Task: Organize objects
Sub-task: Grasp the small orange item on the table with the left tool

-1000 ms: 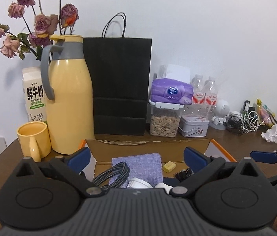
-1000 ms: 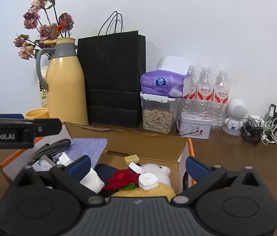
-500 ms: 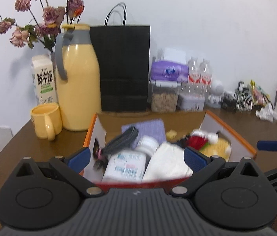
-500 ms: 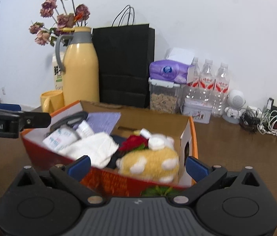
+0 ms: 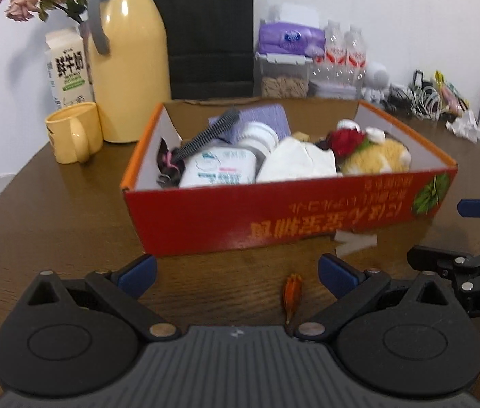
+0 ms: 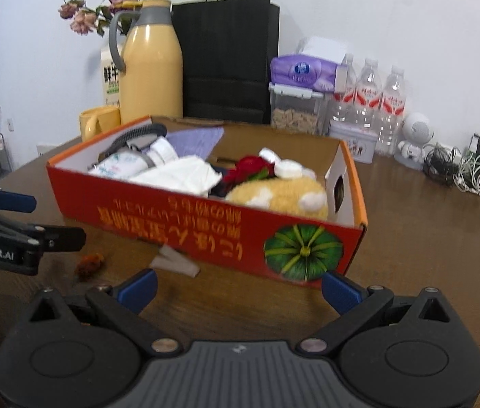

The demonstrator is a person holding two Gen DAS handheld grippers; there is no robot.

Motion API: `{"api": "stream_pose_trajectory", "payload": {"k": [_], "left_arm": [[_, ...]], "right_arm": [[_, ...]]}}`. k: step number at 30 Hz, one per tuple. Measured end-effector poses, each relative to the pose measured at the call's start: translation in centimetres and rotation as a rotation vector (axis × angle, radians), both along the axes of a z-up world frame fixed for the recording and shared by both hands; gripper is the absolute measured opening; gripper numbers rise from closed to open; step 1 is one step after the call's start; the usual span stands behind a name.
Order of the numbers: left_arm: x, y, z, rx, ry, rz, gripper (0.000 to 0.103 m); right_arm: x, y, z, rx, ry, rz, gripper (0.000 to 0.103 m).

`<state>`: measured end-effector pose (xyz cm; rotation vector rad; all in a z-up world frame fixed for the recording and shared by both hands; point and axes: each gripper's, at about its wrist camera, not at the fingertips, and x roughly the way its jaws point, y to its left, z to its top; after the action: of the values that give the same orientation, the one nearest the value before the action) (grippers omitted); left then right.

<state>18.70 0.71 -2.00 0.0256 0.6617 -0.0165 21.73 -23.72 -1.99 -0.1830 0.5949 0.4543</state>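
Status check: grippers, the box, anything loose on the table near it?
Left gripper open, empty. Right gripper open, empty. Red box full, on table in front of both. Dried petal and white scrap loose before it.

— In front of the red box (image 5: 274, 217)?
— Bare table (image 5: 52, 224), save a dried petal (image 5: 292, 292) and a paper scrap (image 5: 355, 239) at the box's foot.
— Behind?
— Blocked: thermos (image 5: 127, 57), mug (image 5: 73, 132), black bag (image 5: 205, 30), bottles (image 6: 376, 102) close together.
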Motion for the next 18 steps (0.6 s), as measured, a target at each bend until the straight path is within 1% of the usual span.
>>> {"api": "stream_pose_trajectory", "payload": {"k": [4, 5, 6, 7, 8, 10, 12, 13, 14, 15, 16, 17, 18], "left_arm": [[0.3, -0.6, -1.0, 0.014, 0.029, -0.019, 0.103], [0.3, -0.8, -1.2, 0.018, 0.034, -0.030, 0.101], [0.3, -1.0, -1.3, 0.021, 0.038, -0.037, 0.095], [0.3, -1.2, -1.5, 0.024, 0.041, -0.044, 0.092], [0.2, -1.3, -1.7, 0.028, 0.044, -0.049, 0.085], [0.2, -1.6, -2.0, 0.029, 0.046, -0.059, 0.081], [0.1, -1.7, -2.0, 0.018, 0.039, -0.077, 0.064], [0.0, -1.7, -2.0, 0.013, 0.035, -0.083, 0.060], [-0.1, -1.8, -2.0, 0.011, 0.029, -0.090, 0.047], [-0.2, -1.8, -1.9, 0.010, 0.024, -0.095, 0.031], [-0.2, -1.8, -1.9, 0.007, 0.022, -0.103, 0.023], [-0.3, -1.9, -1.9, 0.003, 0.020, -0.112, 0.014], [-0.4, -1.9, -1.9, -0.002, 0.017, -0.121, 0.014]], "right_arm": [[0.1, 0.1, -0.5, -0.006, 0.009, -0.004, 0.103], [0.1, 0.1, -0.6, -0.006, 0.012, -0.006, 0.103], [0.2, 0.1, -0.7, -0.006, 0.015, -0.007, 0.103], [0.3, 0.1, -0.9, -0.005, 0.020, -0.009, 0.103], [0.3, 0.1, -1.0, -0.005, 0.023, -0.011, 0.103], [0.4, 0.1, -1.2, -0.006, 0.030, -0.012, 0.103], [0.5, 0.1, -1.3, -0.005, 0.034, -0.009, 0.103], [0.6, 0.1, -1.3, -0.004, 0.035, -0.008, 0.103], [0.6, 0.1, -1.4, -0.004, 0.036, -0.008, 0.103], [0.6, 0.1, -1.4, -0.004, 0.037, -0.007, 0.103], [0.6, 0.2, -1.4, -0.005, 0.038, -0.007, 0.103], [0.6, 0.2, -1.4, -0.005, 0.037, -0.008, 0.103], [0.6, 0.2, -1.4, -0.006, 0.037, -0.008, 0.103]]}}
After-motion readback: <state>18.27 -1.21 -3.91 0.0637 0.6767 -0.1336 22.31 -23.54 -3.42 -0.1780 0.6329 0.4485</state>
